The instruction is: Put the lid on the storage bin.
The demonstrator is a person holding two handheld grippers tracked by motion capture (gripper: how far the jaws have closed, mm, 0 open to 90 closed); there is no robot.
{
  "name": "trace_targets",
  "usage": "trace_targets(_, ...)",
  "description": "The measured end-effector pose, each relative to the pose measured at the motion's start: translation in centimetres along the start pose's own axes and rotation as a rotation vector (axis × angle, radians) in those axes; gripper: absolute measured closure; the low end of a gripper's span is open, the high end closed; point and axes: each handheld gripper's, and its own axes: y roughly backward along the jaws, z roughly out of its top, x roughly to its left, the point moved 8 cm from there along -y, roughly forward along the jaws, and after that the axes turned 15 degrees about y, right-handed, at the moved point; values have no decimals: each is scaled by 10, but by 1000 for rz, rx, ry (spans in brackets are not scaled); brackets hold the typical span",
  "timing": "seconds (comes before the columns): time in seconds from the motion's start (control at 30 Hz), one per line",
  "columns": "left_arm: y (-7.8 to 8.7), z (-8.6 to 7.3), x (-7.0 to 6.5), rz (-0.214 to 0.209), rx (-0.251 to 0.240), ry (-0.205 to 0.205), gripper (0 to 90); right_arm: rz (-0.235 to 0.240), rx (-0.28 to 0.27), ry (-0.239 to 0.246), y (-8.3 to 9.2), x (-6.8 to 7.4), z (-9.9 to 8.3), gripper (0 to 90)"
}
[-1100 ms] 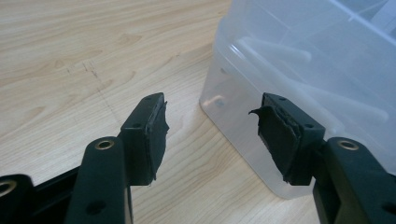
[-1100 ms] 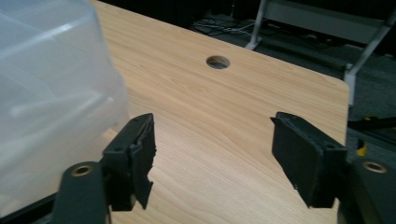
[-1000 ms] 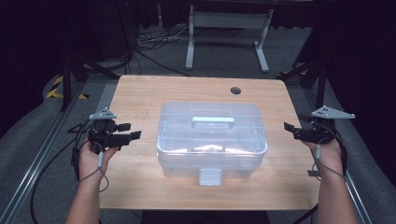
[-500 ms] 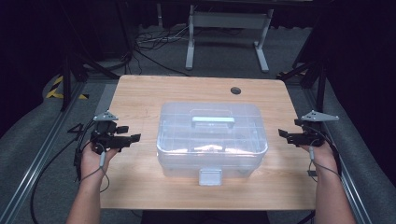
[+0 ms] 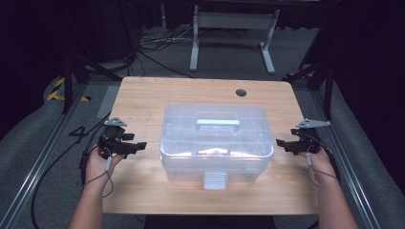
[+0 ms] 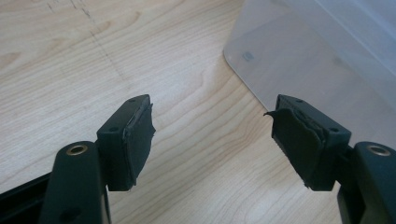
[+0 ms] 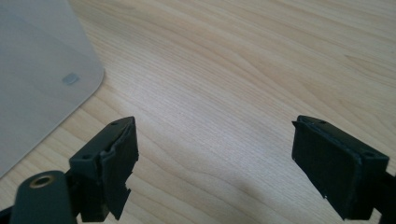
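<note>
From above you can see the whole layout: the clear plastic box sits in the middle of the wooden surface, lid on, with a pale handle on top and a latch on the side nearest you. Your left gripper is just off the box's left end and your right gripper just off its right end — neither touches it. The left gripper view gives what the high view cannot: the left gripper has its jaws standing wide apart after just opening, bare wood grain between them, and the rounded corner of the box lies ahead and to one side, close but clear of the worn black pads. The right gripper view tells the same of your right gripper — jaws spread after just opening, nothing between them, the box filling the upper left with its rounded bottom corner resting on the surface.
</note>
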Motion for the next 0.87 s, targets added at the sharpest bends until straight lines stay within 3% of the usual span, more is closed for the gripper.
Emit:
trace_targets(0.3,-6,-4,1,-4,38,-2,294,86,14,-28,-13,14,-3,153)
trace_targets(0.57,-9,-6,-1,-8,57,-16,281,71,44,43,-21,20,-11,152)
trace_targets(0.87,-10,-7,-1,-10,70,-20,276,61,42,35,-23,18,-12,152)
